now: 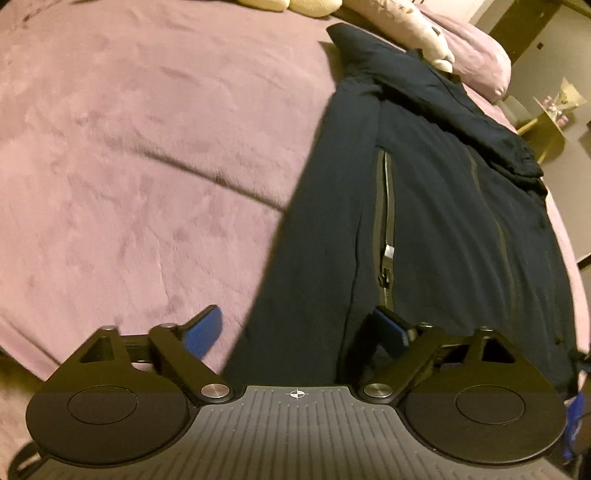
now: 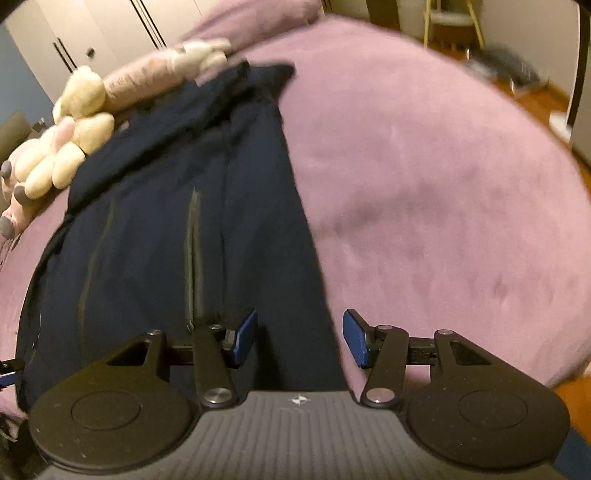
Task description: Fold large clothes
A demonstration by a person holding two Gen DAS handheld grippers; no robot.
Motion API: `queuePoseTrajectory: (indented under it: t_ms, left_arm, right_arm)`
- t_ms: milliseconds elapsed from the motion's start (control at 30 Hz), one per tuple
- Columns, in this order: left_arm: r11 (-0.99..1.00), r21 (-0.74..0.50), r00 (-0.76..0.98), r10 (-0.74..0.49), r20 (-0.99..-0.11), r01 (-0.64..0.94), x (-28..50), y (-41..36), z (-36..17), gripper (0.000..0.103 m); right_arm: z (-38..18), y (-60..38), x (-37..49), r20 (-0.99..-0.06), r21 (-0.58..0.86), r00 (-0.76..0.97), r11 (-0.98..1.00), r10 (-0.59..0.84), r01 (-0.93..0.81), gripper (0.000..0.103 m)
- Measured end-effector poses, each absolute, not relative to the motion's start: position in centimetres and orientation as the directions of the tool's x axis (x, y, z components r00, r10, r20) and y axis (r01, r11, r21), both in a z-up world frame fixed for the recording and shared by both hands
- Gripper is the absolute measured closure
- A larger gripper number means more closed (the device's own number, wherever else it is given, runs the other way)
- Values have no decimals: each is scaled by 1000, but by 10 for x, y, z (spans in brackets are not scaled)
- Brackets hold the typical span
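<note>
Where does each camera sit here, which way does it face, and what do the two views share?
Left wrist: on the left gripper, facing along its open fingers over the jacket's near hem and left sleeve, pink blanket to the left.
Right wrist: on the right gripper, open, facing over the jacket's right sleeve, plush toys far left.
Shared: jacket, blanket, toys.

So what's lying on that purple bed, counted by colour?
Navy: 1, the jacket
Cream and pink: 1, the plush toy
Lilac: 1, the pillow
Total: 3
Both open grippers, left and right, aren't counted.
</note>
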State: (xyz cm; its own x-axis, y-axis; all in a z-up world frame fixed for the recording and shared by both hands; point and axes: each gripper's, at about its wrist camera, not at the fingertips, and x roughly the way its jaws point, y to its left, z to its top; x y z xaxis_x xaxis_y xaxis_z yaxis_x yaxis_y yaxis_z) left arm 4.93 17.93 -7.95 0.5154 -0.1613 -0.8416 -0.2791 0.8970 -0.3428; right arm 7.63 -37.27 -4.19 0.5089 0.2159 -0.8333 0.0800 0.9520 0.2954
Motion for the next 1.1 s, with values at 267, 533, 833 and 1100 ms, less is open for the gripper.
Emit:
queuePoseTrajectory:
  t_ms: [267,533,833,1100]
  left_arm:
    - [886,-382,491,-217,-843,-264,45,190,-82,36]
    - [877,-412,467,-265,-843,-247,44,197,-81,57]
    - [837,-485,455,-340,-823,-252,42,208,-85,66]
    - [839,-504,420,-390,-819,-206,45,206,-84,62]
  right_arm:
    - [-55,-385,63,-822,441,428,895,375,64,63]
    - [-55,-389,66,-808,494,385,869,445,34,74]
    - [-58,-396,73,-780,561,371,825,504,59,75]
    - [-63,-399,78,-761,610,342,787,552,88,70]
